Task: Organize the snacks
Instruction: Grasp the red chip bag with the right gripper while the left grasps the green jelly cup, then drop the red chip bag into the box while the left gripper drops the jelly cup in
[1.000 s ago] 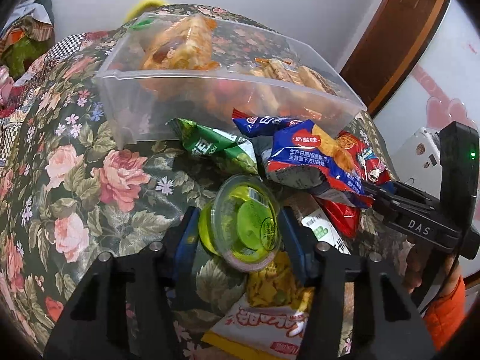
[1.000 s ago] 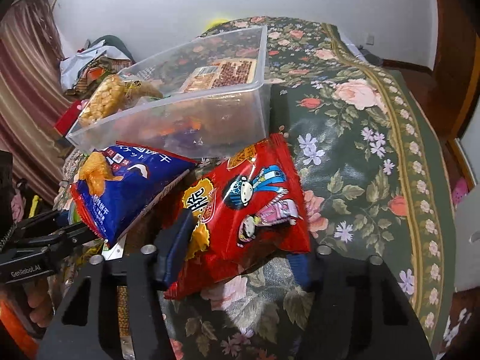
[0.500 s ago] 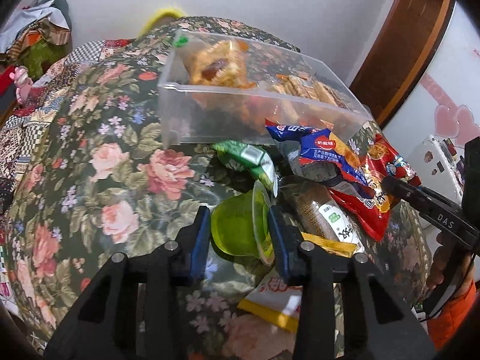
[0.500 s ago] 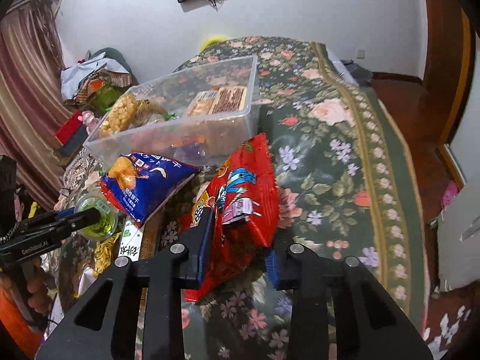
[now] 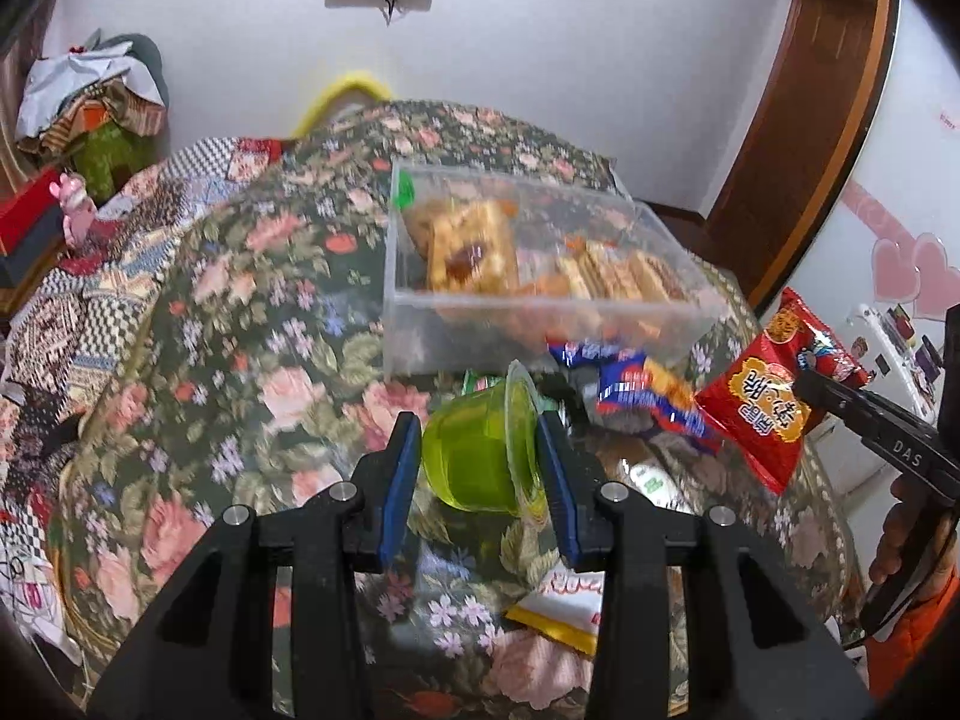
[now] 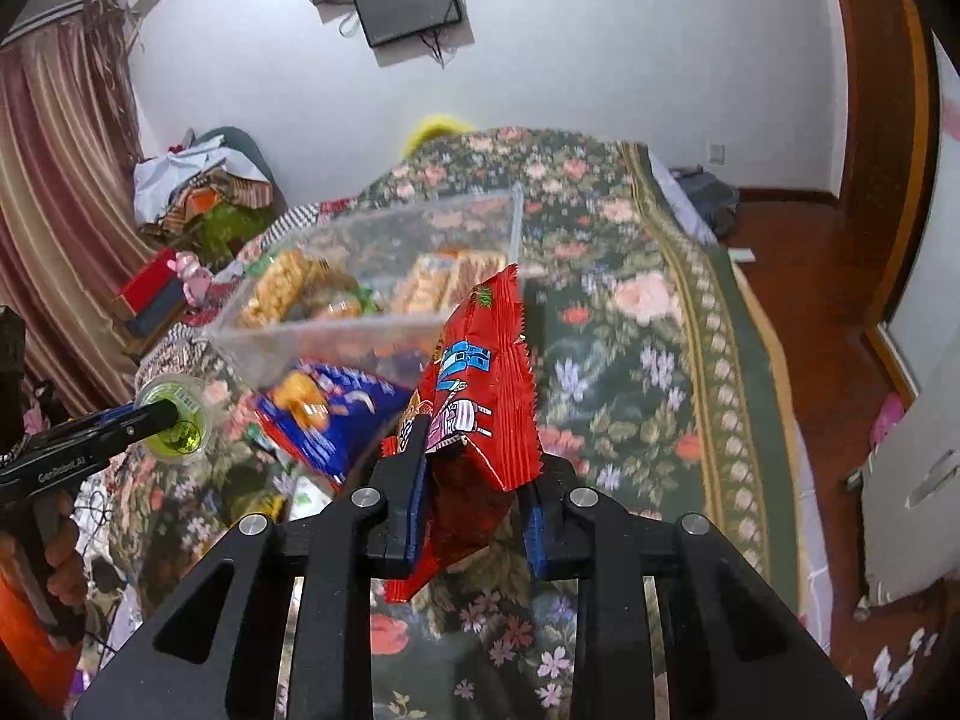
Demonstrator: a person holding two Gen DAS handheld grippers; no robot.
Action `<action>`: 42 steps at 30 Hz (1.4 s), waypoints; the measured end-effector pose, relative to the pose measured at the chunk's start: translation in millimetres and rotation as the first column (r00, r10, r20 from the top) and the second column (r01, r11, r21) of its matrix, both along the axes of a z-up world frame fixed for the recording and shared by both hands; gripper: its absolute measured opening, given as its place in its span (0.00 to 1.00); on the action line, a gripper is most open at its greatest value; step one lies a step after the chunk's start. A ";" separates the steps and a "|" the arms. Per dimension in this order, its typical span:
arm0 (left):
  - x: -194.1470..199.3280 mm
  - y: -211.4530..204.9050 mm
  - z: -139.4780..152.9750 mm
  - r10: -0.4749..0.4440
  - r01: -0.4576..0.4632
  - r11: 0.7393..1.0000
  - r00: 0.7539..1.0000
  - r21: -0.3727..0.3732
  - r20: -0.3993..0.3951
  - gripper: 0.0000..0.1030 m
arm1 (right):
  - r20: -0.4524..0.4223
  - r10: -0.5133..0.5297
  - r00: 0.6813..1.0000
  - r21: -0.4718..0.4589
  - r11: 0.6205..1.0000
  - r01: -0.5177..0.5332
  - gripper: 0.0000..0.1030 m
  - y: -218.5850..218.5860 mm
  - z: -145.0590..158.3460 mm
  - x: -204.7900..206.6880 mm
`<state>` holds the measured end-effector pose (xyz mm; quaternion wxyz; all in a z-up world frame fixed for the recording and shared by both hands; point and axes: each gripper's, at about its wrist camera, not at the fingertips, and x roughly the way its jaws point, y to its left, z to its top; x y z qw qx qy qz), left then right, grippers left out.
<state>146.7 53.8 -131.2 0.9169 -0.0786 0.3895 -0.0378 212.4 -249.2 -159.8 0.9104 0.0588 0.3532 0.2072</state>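
Observation:
My left gripper (image 5: 477, 468) is shut on a green jelly cup (image 5: 480, 450) and holds it above the floral cloth, short of the clear plastic bin (image 5: 420, 324). The cup also shows in the right wrist view (image 6: 177, 420). My right gripper (image 6: 474, 492) is shut on a red snack bag (image 6: 480, 384), lifted off the table; the bag shows at the right in the left wrist view (image 5: 774, 396). The bin (image 6: 288, 336) holds several snack packs. A blue chip bag (image 5: 636, 390) lies in front of the bin.
A floral cloth (image 5: 240, 360) covers the table. More packets lie near the front, including a yellow and white one (image 5: 570, 606). A cluttered sofa (image 5: 72, 138) stands at the left. A wooden floor (image 6: 810, 276) lies to the right of the table.
Both grippers have risen: the left lifted the jelly cup off the cloth, the right lifted the red bag clear of the table. The bin now appears farther off.

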 end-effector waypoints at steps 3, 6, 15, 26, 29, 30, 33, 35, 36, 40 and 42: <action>4.3 2.0 12.5 0.005 -0.005 1.000 1.000 0.003 0.029 0.38 | 0.036 0.001 0.999 0.003 1.000 -0.002 0.22 -0.5 12.0 3.6; 13.4 3.3 23.1 0.004 -0.005 1.000 0.998 0.011 0.056 0.38 | 0.072 0.004 0.997 0.011 1.000 -0.005 0.23 3.1 23.6 9.9; 49.7 -7.7 48.7 -0.007 0.001 0.999 0.992 0.048 0.127 0.38 | 0.150 0.024 0.988 0.035 0.999 -0.030 0.23 22.8 47.3 32.3; 106.6 -23.7 52.3 -0.017 0.007 0.998 0.990 0.070 0.140 0.38 | 0.143 0.039 0.989 0.053 0.998 -0.047 0.23 51.4 46.1 80.0; 122.8 -29.7 49.6 -0.028 0.019 0.997 0.991 0.068 0.131 0.38 | 0.124 0.038 0.992 0.054 0.998 -0.045 0.23 61.1 41.0 90.5; 127.4 -31.0 48.8 -0.030 0.022 0.997 0.991 0.068 0.127 0.38 | 0.118 0.038 0.992 0.048 0.998 -0.044 0.23 65.2 38.9 95.2; 144.7 -35.9 42.8 -0.035 0.028 0.997 0.994 0.068 0.107 0.38 | 0.107 0.037 0.994 0.028 0.999 -0.040 0.23 73.2 34.8 105.2; 154.5 -37.4 36.9 -0.035 0.029 0.997 0.995 0.072 0.092 0.38 | 0.096 0.034 0.995 0.019 0.999 -0.036 0.23 77.3 31.4 112.4; 159.2 -38.5 34.5 -0.033 0.027 0.997 0.996 0.073 0.086 0.38 | 0.089 0.034 0.995 0.018 0.999 -0.036 0.23 79.1 29.9 115.8; 177.1 -41.3 24.3 -0.031 0.027 0.997 0.998 0.073 0.052 0.38 | 0.059 0.030 0.998 0.007 1.000 -0.031 0.23 84.5 23.5 128.4; 184.0 -42.0 18.4 -0.033 0.031 0.996 0.999 0.079 0.033 0.38 | 0.048 0.032 0.998 0.000 0.999 -0.032 0.23 85.8 20.7 131.7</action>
